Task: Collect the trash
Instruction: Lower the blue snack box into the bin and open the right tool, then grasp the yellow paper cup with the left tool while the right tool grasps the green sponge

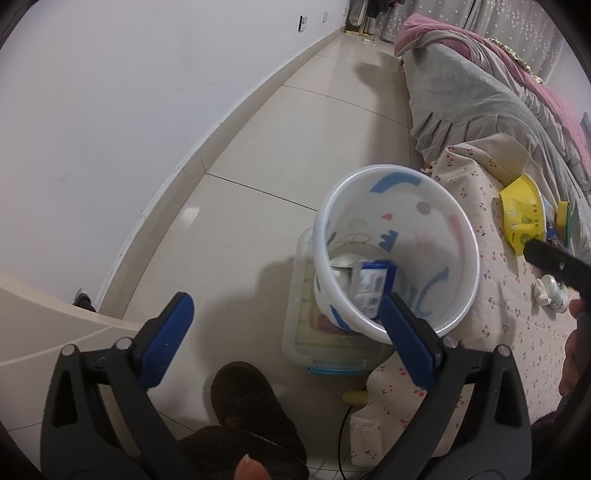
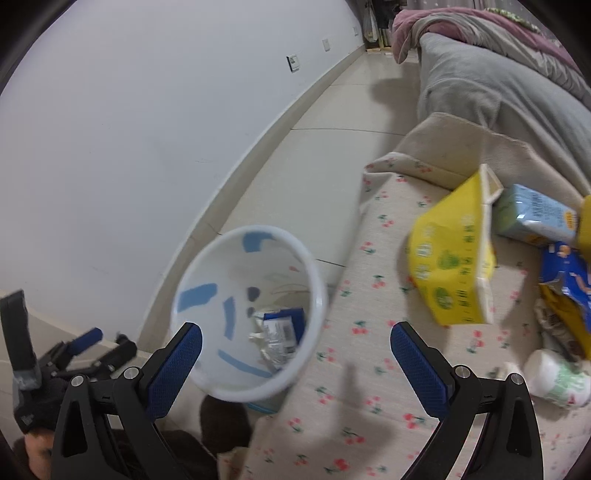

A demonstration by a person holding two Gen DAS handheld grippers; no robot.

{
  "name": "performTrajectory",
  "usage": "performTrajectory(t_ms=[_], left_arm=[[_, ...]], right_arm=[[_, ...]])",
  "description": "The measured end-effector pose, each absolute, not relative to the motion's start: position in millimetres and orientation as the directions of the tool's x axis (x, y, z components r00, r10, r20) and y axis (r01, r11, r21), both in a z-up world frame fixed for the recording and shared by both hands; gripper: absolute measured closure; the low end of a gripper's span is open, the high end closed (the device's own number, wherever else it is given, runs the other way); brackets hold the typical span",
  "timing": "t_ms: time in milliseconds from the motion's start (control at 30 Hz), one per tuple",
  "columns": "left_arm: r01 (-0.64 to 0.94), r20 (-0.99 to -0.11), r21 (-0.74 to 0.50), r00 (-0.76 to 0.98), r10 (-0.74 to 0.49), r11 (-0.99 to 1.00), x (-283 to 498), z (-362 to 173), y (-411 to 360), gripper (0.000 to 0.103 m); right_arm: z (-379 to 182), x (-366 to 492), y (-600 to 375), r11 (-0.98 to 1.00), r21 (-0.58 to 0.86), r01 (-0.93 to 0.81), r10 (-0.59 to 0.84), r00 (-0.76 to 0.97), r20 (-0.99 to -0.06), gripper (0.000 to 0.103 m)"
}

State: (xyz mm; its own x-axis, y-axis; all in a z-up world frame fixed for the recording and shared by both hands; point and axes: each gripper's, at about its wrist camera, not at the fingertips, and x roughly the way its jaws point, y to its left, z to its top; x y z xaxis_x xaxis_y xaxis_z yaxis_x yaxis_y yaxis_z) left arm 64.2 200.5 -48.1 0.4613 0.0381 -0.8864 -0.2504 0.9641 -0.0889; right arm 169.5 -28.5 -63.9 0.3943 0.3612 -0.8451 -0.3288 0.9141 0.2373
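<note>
So I'm standing at the edge of the bed with both tongs out. My left gripper [image 1: 284, 317] is spread wide with nothing between its blue pads, hanging over the tiled floor [image 1: 258, 155] right beside the white trash bucket [image 1: 399, 258]. My right gripper [image 2: 295, 347] is spread wide too and empty, over the bed's near edge.

The bucket has blue and pink shapes printed on it and sits on a clear plastic storage box [image 1: 306, 343] on the floor, tight against the side of the bed. In its bottom lies a blue and white wrapper [image 1: 373, 284] with some crumpled silvery bits next to it.

The bed is covered with a cream sheet with little cherries [image 2: 354, 369]. On it, to the right of the bucket: a yellow paper bowl [image 2: 450, 258] tipped on its side, a pale blue carton [image 2: 532, 218] behind it, a blue snack bag [image 2: 565, 269] at the far right, and a small white bottle [image 2: 554, 376] lying down nearer to me. Further back there's a grey blanket [image 2: 480, 85] and a pink quilt [image 2: 413, 22].

The room has a plain white wall [image 1: 129, 110] on the left, with a baseboard and pale tiles running away along the bed.
</note>
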Motion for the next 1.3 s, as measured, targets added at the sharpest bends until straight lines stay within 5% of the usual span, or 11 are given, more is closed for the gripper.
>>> performTrajectory(t_ms=[967, 1300], left_arm=[[0.016, -0.887, -0.087, 0.454, -0.085, 0.996, 133, 12, 72, 0.003], [0.003, -0.891, -0.155, 0.431, -0.141, 0.988, 181, -2, 26, 0.003]], right_arm=[[13, 187, -267, 0.983, 0.168, 0.079, 0.102, 0.525, -0.845, 0.000], [-17, 222, -313, 0.954, 0.249, 0.168, 0.127, 0.524, -0.842, 0.000]])
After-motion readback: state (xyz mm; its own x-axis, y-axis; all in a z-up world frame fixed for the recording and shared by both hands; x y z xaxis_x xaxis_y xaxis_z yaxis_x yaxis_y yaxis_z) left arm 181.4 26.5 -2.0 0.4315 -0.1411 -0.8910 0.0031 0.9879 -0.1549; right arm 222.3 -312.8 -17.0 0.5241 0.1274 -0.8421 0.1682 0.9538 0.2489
